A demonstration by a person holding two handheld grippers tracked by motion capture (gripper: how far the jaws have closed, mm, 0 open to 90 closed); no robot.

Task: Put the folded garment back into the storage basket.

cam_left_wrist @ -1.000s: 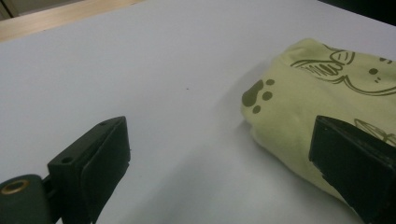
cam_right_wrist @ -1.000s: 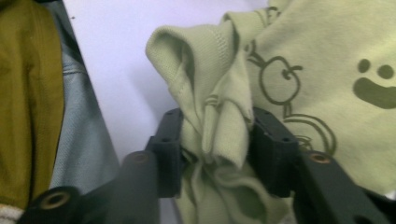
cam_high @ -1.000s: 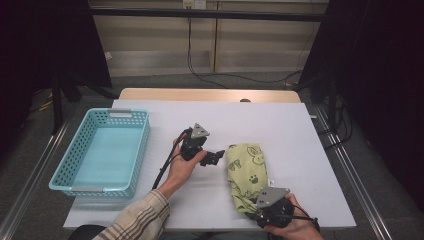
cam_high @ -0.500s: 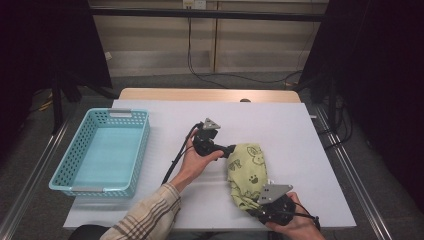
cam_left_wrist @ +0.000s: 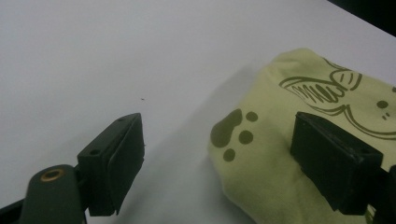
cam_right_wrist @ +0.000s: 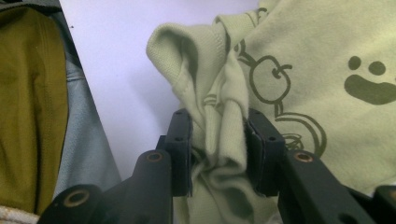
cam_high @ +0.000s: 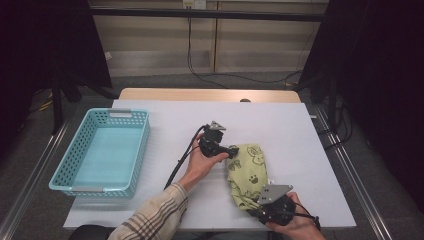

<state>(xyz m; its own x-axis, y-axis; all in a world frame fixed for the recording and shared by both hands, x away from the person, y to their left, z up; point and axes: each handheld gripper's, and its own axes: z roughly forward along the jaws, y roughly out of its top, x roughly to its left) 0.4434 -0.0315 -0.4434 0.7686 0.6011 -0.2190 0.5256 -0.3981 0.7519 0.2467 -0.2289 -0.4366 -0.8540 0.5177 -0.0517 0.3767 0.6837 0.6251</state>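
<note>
While the right hand-held gripper (cam_right_wrist: 218, 154) pinches a bunched fold at the near end of the green printed cloth (cam_high: 247, 172) (likely anchoring it on the desk (cam_high: 300, 135)), the left hand-held gripper (cam_left_wrist: 215, 158), jaws just narrowing yet wide, straddles the far edge unclamped, seemingly ready to grab.

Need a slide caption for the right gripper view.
Right gripper pinching a bunched fold of the green printed cloth on the white table.
</note>
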